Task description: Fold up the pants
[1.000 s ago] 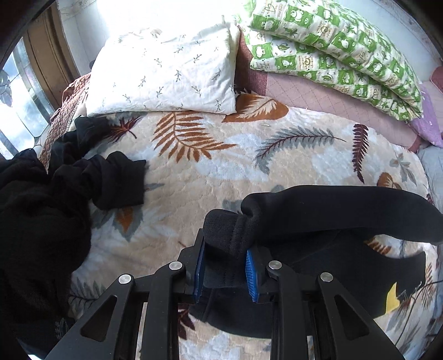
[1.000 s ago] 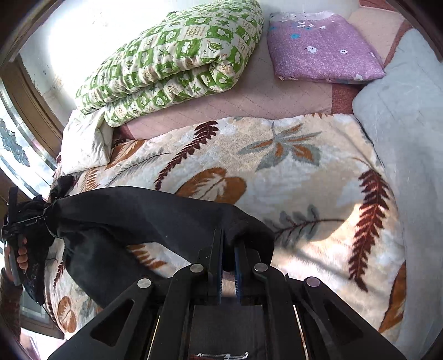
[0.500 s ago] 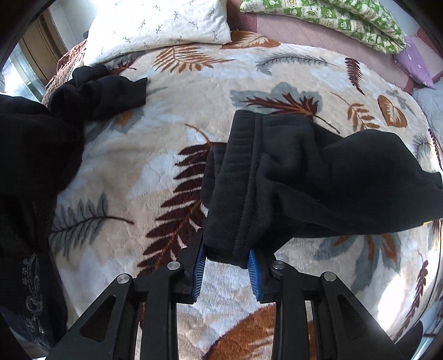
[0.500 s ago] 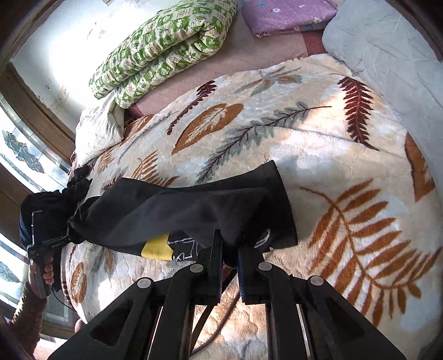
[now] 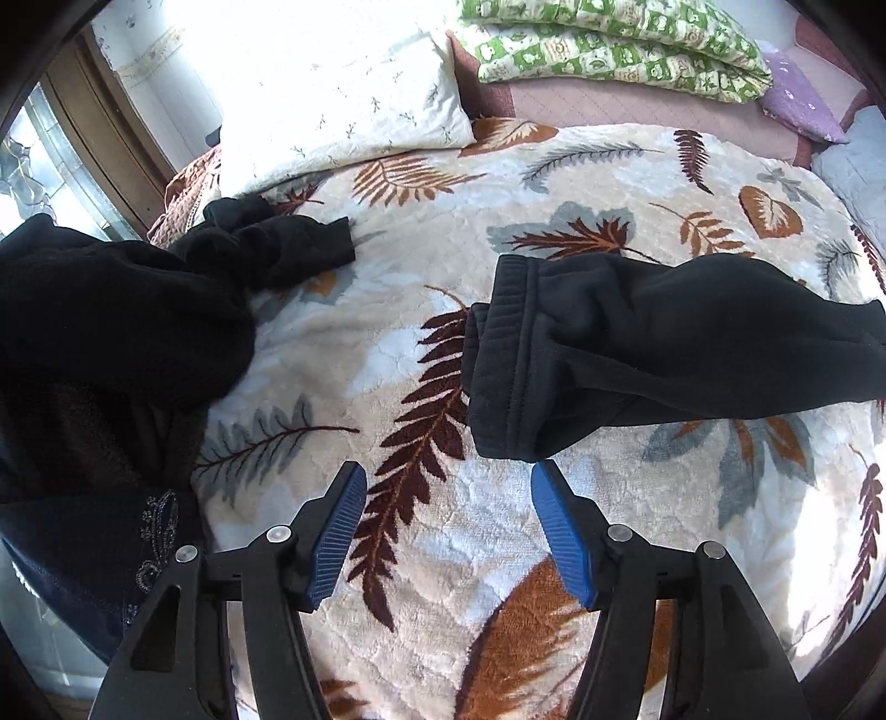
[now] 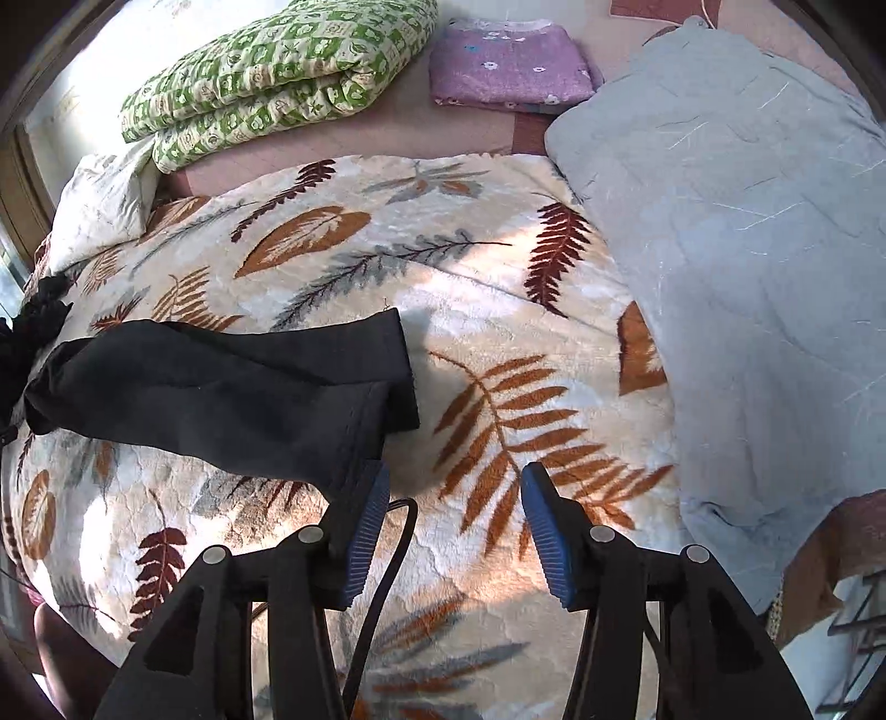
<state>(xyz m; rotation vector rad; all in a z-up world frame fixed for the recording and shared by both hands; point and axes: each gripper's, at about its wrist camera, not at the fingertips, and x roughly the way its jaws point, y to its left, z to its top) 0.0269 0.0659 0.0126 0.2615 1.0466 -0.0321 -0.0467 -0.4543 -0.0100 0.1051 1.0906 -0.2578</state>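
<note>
Black fleece pants (image 5: 637, 343) lie folded over on the leaf-print blanket (image 5: 421, 277) on the bed, a long doubled band running across it. Ribbed elastic end sits just ahead of the left gripper (image 5: 448, 526); the other end, flat with a stitched seam, reaches the right gripper (image 6: 451, 520) in the right wrist view, pants (image 6: 221, 399) there partly behind its left finger.

Left gripper: jaws have just been opening, now spread, nothing between the blue pads (image 5: 338, 537), pointing steeply down at bare blanket just short of the pants. Right gripper: jaws also just opened, spread, only blanket between them; left finger tip overlaps the cloth edge, can't tell if touching. A black cable (image 6: 387, 559) runs under it.

Outward: a heap of dark clothes (image 5: 111, 343) to the left, white pillow (image 5: 343, 105), green patterned quilt (image 5: 609, 44), purple folded cloth (image 6: 509, 66), pale blue cover (image 6: 747, 249).
</note>
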